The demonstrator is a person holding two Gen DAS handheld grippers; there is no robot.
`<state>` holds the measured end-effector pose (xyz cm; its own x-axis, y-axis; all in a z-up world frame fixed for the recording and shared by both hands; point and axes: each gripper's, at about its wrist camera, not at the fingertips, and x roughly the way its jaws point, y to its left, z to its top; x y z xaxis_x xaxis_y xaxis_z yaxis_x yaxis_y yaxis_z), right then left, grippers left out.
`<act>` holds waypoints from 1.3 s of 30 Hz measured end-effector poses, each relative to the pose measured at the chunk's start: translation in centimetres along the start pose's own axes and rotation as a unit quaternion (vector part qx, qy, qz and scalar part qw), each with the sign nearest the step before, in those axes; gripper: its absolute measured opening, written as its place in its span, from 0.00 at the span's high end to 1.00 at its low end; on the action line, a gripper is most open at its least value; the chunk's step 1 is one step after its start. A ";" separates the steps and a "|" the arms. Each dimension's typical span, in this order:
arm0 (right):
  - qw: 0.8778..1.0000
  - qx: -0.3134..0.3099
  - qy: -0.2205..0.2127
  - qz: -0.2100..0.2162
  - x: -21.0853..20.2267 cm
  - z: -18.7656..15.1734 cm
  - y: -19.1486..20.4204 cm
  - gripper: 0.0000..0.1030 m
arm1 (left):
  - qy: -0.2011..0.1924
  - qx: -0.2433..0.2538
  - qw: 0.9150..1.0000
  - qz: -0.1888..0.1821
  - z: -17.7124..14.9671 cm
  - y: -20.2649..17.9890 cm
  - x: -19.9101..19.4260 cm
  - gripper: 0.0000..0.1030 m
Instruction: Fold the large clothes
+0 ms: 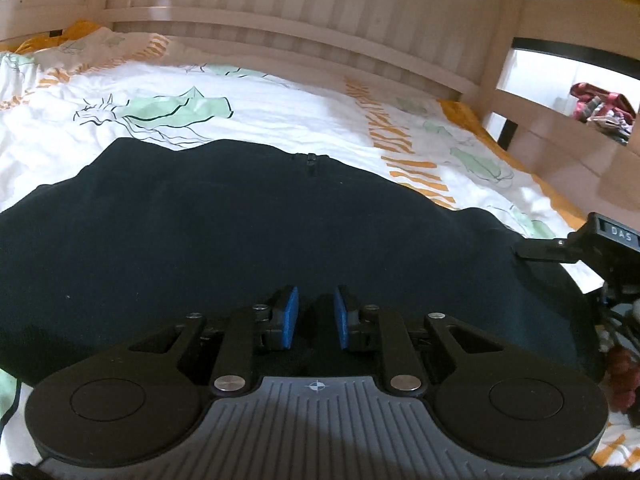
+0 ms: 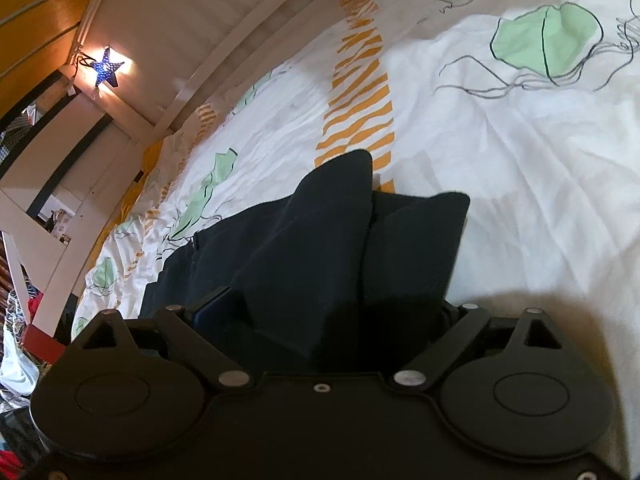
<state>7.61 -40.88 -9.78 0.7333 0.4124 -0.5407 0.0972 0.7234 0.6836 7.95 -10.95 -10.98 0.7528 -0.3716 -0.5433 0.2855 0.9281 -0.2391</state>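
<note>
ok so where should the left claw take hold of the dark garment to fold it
Probably the near hem of the dark garment, coming in low from the near side: it lies flat on the bedsheet, and only the edge gives the left claw a fold of cloth to pinch.

Both wrist cameras look down close along their fingers, sharing the dark garment [image 1: 240, 240] and patterned sheet [image 2: 520, 160].

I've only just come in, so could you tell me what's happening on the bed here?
A person with a handheld gripper in each hand is folding a dark garment spread on a patterned bed sheet. The left gripper has its blue pads nearly together, pinching a fold of the cloth near its close edge. The right gripper has bunched fabric between its fingers, with folds standing up in front of it.
</note>
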 end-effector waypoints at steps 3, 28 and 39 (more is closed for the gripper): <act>1.000 0.015 0.020 0.003 -0.2 0.0 0.0 0.09 | 0.000 -0.002 1.000 -0.001 -0.1 0.1 0.0 0.80; 0.995 -0.074 0.072 0.009 -3.6 2.1 13.6 0.75 | -0.004 -0.060 0.997 -0.052 -1.3 1.8 -2.3 0.80; 0.976 -0.105 0.162 0.106 5.9 0.5 24.3 0.74 | 0.013 -0.153 0.985 -0.083 -1.6 6.0 -3.5 0.79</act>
<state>14.59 -21.13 3.89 0.4681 0.6936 -0.5475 -0.1978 0.6861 0.7001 6.11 -4.11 -11.81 0.6940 -0.5216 -0.4963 0.2085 0.8054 -0.5548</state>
